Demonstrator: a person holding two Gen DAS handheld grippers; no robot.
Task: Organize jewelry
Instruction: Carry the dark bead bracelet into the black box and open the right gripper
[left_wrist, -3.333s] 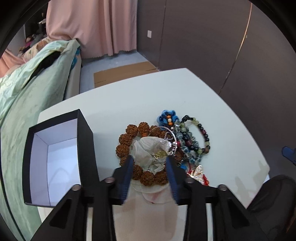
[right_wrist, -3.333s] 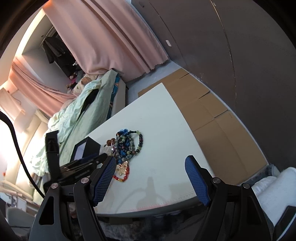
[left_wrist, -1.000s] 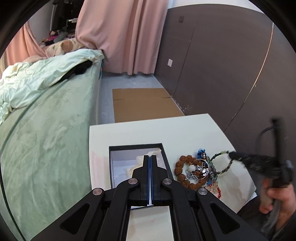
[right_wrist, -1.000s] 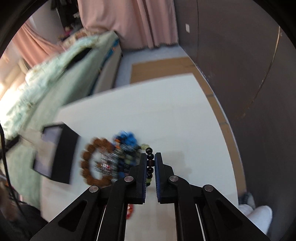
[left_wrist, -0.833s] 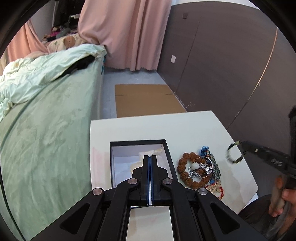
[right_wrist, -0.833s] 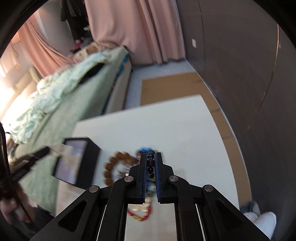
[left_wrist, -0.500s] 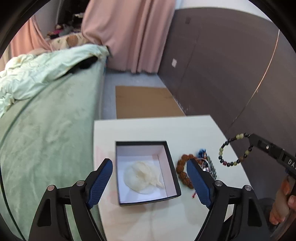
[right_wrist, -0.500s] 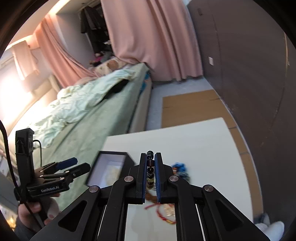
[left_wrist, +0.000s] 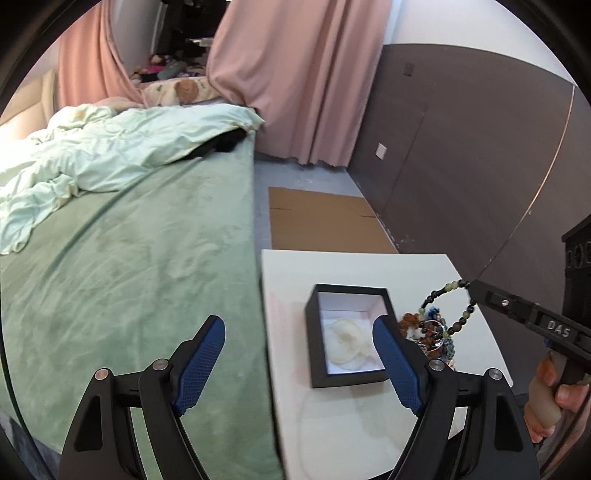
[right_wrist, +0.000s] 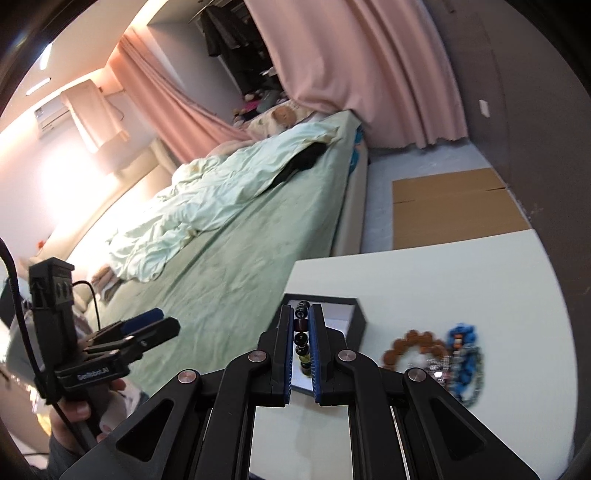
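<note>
A black box (left_wrist: 309, 334) with a white inside stands on the white table (left_wrist: 288, 288); a pale plastic pouch (left_wrist: 345, 341) lies in it. My left gripper (left_wrist: 299, 363) is open and empty, raised in front of the box. My right gripper (right_wrist: 302, 325) is shut on a bead bracelet (right_wrist: 301, 338) of dark and green beads. In the left wrist view the bracelet (left_wrist: 448, 308) hangs in the air to the right of the box, above the jewelry pile (left_wrist: 430, 334). The pile (right_wrist: 436, 360) holds a brown bead bracelet (right_wrist: 406, 341) and blue beads (right_wrist: 463, 338).
A bed with a green cover (left_wrist: 129, 240) runs along the table's left side. Flat cardboard (left_wrist: 325, 221) lies on the floor beyond the table. A dark wall (left_wrist: 461, 166) stands to the right. A pink curtain (left_wrist: 303, 81) hangs at the back.
My left gripper opened, left the pouch in the box and drew back. My right gripper closed on the bead bracelet, lifted it off the pile and carried it toward the box.
</note>
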